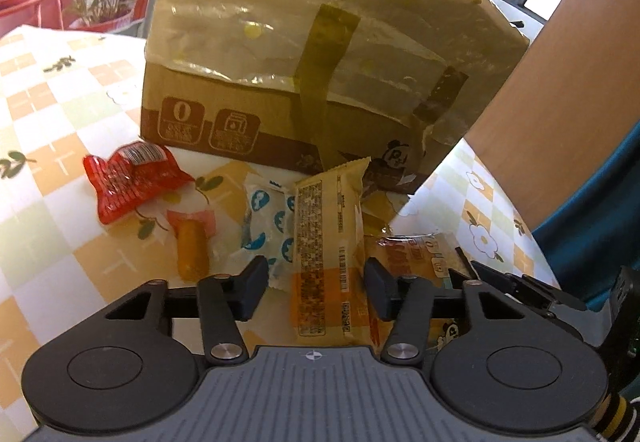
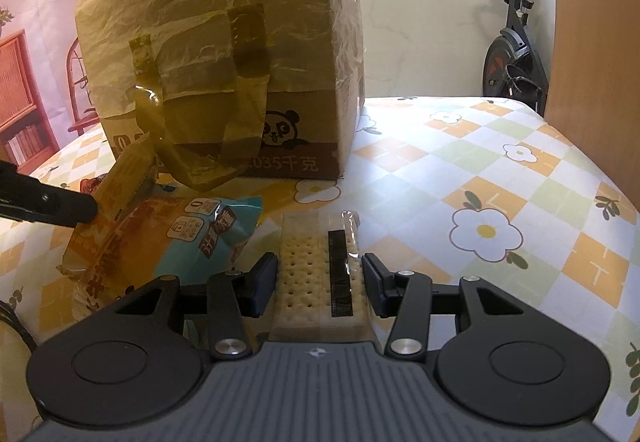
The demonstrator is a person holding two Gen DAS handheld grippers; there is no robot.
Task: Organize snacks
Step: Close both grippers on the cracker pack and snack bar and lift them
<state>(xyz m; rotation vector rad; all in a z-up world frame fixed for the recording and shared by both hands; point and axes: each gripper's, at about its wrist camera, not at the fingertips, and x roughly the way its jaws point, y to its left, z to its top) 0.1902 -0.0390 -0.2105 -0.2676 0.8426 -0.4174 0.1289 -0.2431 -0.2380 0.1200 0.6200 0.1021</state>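
- Our left gripper (image 1: 316, 288) straddles the yellow snack bar (image 1: 326, 242); whether its pads pinch, we cannot tell.
- Our right gripper (image 2: 320, 284) clamps the cracker pack (image 2: 316, 270).
- We judge little sorted: the red packet (image 1: 130, 181), sausage stick (image 1: 192, 246) and blue-dotted wrapper (image 1: 266, 222) lie loose before the cardboard box (image 1: 320, 53).

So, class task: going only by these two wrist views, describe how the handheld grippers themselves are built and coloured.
Both look alike. The left gripper and the right gripper each have a grey ribbed body with a small crosshair mark, two round black discs at the sides, black link arms with silver pivot pins, and two black fingers with flat pads. A black-and-yellow banded part shows at the left view's lower right corner.
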